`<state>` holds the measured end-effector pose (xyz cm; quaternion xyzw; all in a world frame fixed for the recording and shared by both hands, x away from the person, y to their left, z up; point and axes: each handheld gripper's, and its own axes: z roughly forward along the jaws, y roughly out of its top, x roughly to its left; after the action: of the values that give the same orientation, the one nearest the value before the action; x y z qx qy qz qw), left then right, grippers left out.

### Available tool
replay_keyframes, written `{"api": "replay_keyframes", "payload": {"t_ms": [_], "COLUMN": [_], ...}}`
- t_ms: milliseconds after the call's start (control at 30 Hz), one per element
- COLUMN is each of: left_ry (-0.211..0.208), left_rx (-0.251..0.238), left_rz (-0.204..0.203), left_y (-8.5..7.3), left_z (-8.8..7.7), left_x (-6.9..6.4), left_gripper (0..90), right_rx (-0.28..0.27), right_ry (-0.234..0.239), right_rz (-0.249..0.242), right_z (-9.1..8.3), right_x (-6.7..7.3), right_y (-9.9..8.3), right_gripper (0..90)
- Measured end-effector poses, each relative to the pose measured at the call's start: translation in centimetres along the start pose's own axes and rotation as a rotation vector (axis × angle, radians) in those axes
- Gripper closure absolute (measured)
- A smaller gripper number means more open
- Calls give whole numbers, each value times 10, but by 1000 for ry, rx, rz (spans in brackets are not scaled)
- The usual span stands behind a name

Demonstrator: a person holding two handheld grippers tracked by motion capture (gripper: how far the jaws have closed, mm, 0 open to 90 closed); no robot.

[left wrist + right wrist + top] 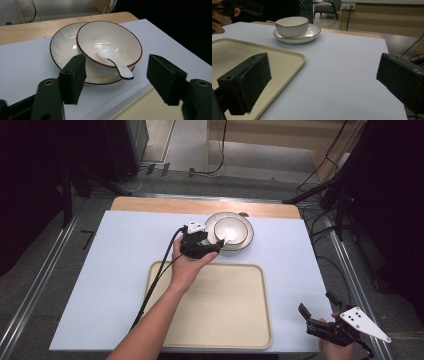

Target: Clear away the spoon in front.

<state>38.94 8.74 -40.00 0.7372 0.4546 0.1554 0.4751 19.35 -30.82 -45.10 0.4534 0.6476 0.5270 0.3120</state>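
A white bowl (231, 229) (109, 45) (292, 26) with a brown rim sits on a matching plate (246, 240) (61, 47) (311, 32) at the back of the white mat. A white spoon (115, 63) (272, 23) lies in the bowl, its handle over the near rim. My left gripper (206, 245) (117, 80) is open just in front of the bowl, its jaws on either side of the spoon handle without touching it. My right gripper (312, 317) (322, 82) is open at the table's front right corner, nothing between its jaws.
A cream tray (235, 320) (287, 58) (140, 107) lies empty at the front middle of the white mat (115, 265) (342, 65). Bare wood of the table (165, 204) shows along the far edge. Cables and stands line the floor around.
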Motion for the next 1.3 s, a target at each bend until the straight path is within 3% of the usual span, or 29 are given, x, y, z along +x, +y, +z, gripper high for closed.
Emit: {"api": "replay_keyframes", "payload": {"t_ms": [233,633,900,1067,1167,1300], "left_ry": [-9,-41,-73,-70,-58,-56], "left_rx": [20,81,84,91,107,107], "left_rz": [-58,-161,-173,-199,-195,-184], "left_y": [0,0,-3,-2,-4,-4], "left_z": [13,34,36,37,38,38], "left_x": [0,5,1,2,3,2], "left_gripper": [475,561,693,746,824,858], "right_rx": [-2,-3,-7,-8,-8,-7], "right_ry": [4,7,7,7,6,5], "right_rz": [-6,-2,-4,-3,-5,1], "right_z": [0,0,-1,-2,-2,-1], "right_x": [1,0,0,1,0,0], "right_y": [0,0,1,1,1,0], "right_gripper": [0,0,0,0,0,0]}}
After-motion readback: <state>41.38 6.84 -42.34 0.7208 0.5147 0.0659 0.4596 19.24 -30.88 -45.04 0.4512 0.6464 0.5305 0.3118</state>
